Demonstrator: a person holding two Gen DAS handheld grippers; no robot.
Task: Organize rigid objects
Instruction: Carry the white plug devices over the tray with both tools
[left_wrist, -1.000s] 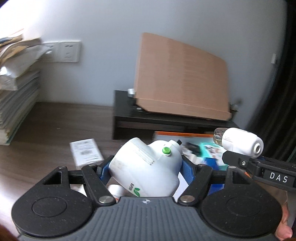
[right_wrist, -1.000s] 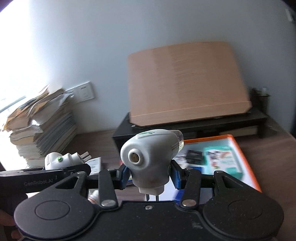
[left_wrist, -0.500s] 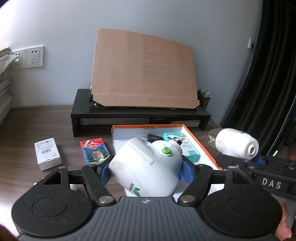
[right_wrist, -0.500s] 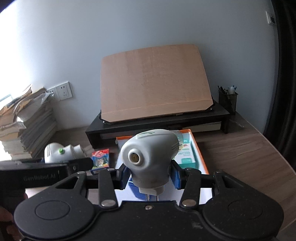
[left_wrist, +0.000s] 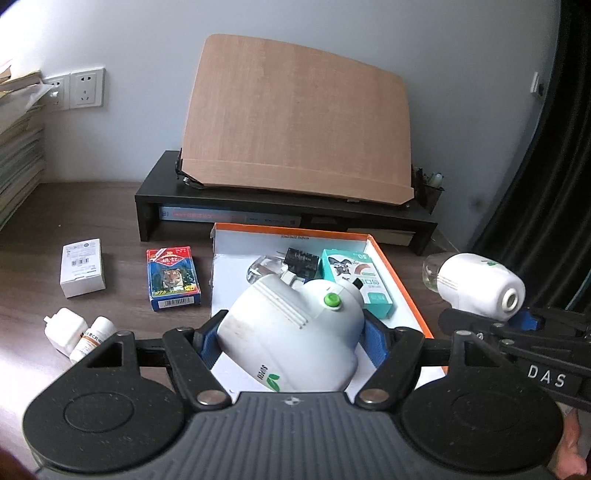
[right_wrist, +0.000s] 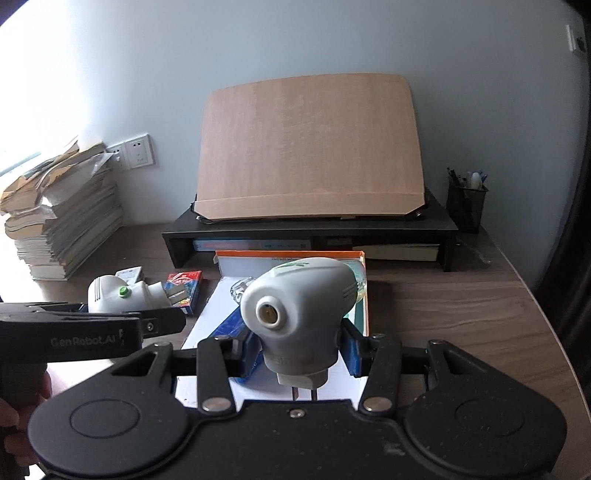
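My left gripper (left_wrist: 291, 341) is shut on a white plug-in device with a green button (left_wrist: 295, 332), held above the near end of an orange-rimmed box (left_wrist: 402, 280). In the right wrist view that same white device (right_wrist: 125, 295) shows at the left. My right gripper (right_wrist: 295, 349) is shut on a grey-white plug-in vaporizer (right_wrist: 299, 306) with a clear bottle at its far end, its prongs pointing down. The left wrist view catches this vaporizer (left_wrist: 476, 288) at the right of the box. The box holds a teal carton (left_wrist: 354, 273) and a small black item (left_wrist: 301, 260).
On the wooden desk left of the box lie a red-and-blue card pack (left_wrist: 171, 277), a white carton (left_wrist: 82, 267) and two small white bottles (left_wrist: 79, 332). A black riser (right_wrist: 310, 230) carries a tilted brown board (right_wrist: 310, 147). Stacked papers (right_wrist: 62, 221) stand left, a pen holder (right_wrist: 466, 201) right.
Both views have swung across the desk so the riser, board and orange-rimmed box now sit centred. Each gripper keeps hold of its device; the card pack and white carton have come into view.
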